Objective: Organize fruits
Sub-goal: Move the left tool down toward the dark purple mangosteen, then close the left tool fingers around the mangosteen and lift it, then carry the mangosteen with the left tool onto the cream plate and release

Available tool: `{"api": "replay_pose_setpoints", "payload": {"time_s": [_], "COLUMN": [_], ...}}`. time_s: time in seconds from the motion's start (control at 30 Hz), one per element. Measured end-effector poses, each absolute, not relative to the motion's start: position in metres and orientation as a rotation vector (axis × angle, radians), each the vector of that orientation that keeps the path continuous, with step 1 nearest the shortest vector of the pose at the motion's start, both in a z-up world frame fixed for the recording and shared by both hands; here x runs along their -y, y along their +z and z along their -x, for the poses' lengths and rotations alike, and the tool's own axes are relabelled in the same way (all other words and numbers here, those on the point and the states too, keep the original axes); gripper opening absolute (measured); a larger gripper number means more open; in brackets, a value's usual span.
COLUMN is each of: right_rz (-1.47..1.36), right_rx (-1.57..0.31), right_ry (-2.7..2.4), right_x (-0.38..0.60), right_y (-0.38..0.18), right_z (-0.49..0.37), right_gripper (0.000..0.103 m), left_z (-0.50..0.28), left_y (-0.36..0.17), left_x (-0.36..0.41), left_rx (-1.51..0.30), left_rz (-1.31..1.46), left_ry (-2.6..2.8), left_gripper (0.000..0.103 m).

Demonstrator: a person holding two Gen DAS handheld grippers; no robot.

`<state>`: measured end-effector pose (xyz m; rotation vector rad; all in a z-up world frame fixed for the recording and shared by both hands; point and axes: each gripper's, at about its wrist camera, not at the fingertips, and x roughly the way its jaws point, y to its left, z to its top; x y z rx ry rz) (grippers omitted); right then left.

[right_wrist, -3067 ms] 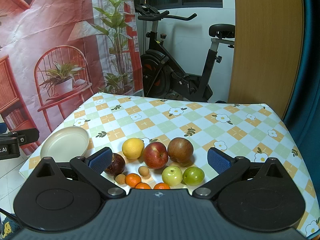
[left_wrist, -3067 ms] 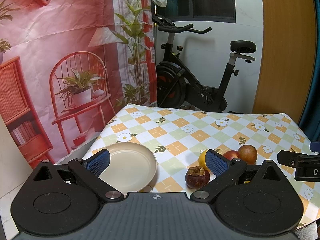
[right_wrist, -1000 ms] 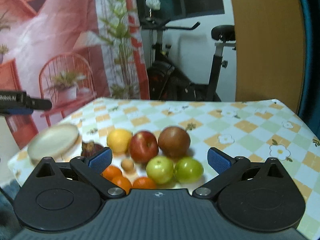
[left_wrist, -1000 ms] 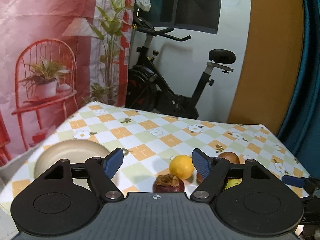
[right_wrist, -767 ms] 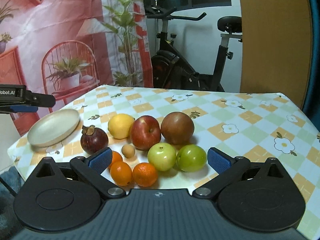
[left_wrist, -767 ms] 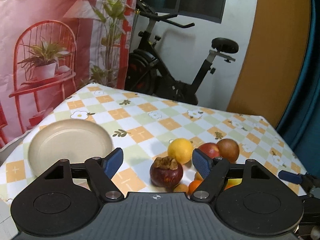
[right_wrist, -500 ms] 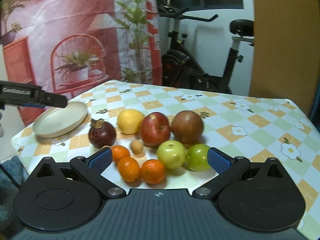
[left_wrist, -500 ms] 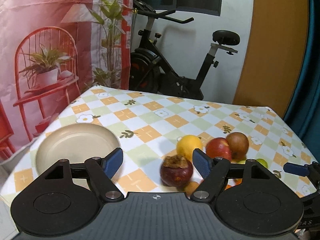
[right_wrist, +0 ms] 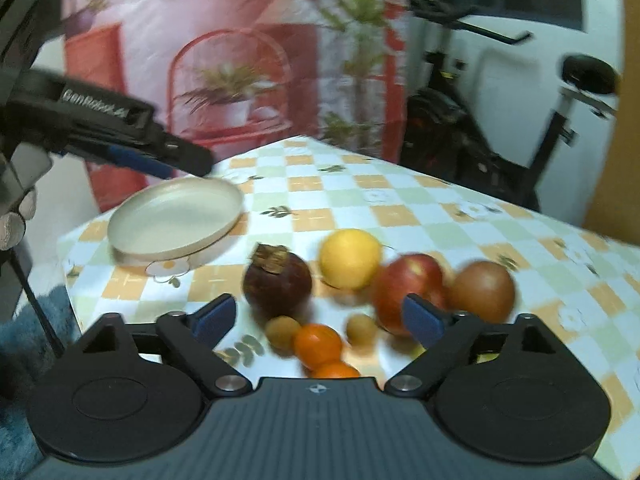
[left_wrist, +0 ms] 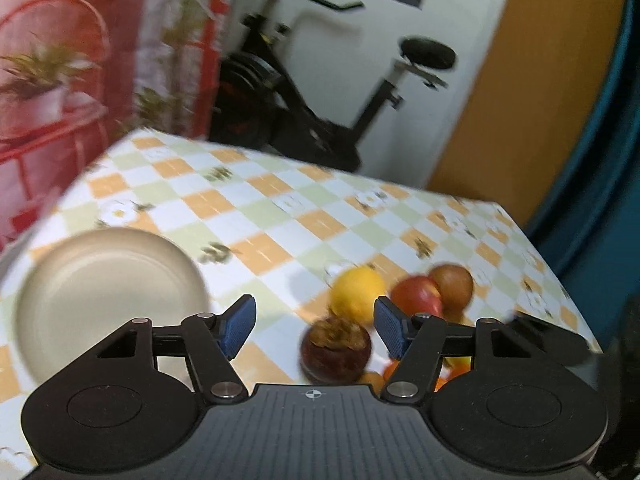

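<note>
Checked tablecloth [right_wrist: 400, 216], fruit clustered at its near edge beside an empty plate [right_wrist: 176, 220].
Both grippers' jaws have just been narrowing, nothing between the pads: left gripper [left_wrist: 316, 324] part-open above the mangosteen [left_wrist: 335, 350], right gripper [right_wrist: 318, 320] wide over the oranges [right_wrist: 318, 346]. Mangosteen looks firm, round, likely to roll; best gripped across its middle, below the calyx.

My left gripper [left_wrist: 314, 324] and right gripper [right_wrist: 318, 316], both tilted downward, jaws apart and just closing partway, nothing pressed between the pads; my left hand [right_wrist: 14, 216] grips its handle.
</note>
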<state>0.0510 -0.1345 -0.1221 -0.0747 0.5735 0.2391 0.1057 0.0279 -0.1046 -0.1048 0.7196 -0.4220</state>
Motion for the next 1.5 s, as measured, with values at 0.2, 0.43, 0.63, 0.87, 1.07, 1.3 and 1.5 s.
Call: {"api": "replay_pose_setpoints", "payload": {"time_s": [0.2,0.43,0.63,0.87,1.07,1.3,1.5], "right_rz": [0.176,0.130,0.100,0.085,0.047,0.055,0.088], "right_rx": [-0.620,-0.667,-0.707,-0.730,-0.733,-0.654,-0.603], "right_ry": [0.283,0.270,0.269,0.245,0.242,0.282,0.360], "right_x": [0.102,0.107,0.105,0.104,0.103,0.087,0.052], "right_y": [-0.146,-0.154,-0.157,-0.156,-0.148,-0.113,-0.088], "right_z": [-0.082,-0.101,-0.112,-0.119,-0.116,-0.120,-0.148], "right_gripper": [0.077,0.069,0.064,0.064,0.063,0.063,0.063], "left_z": [-0.126,-0.144,-0.149,-0.152,-0.146,-0.147,-0.160], "left_y": [-0.143,-0.161,-0.170,-0.177,-0.162,-0.120,-0.092], "left_x": [-0.027,-0.025,-0.016,-0.011,-0.023,-0.058,-0.111], "left_rx": [-0.824,-0.874,-0.899,-0.909,-0.881,-0.799,-0.769], "left_rz": [0.216,0.288,0.275,0.238,0.262,0.256,0.265], "left_ry": [-0.494,-0.529,-0.551,-0.532,-0.547,-0.529,-0.469], "left_gripper": [0.067,0.067,0.067,0.061,0.060,0.058,0.057]}}
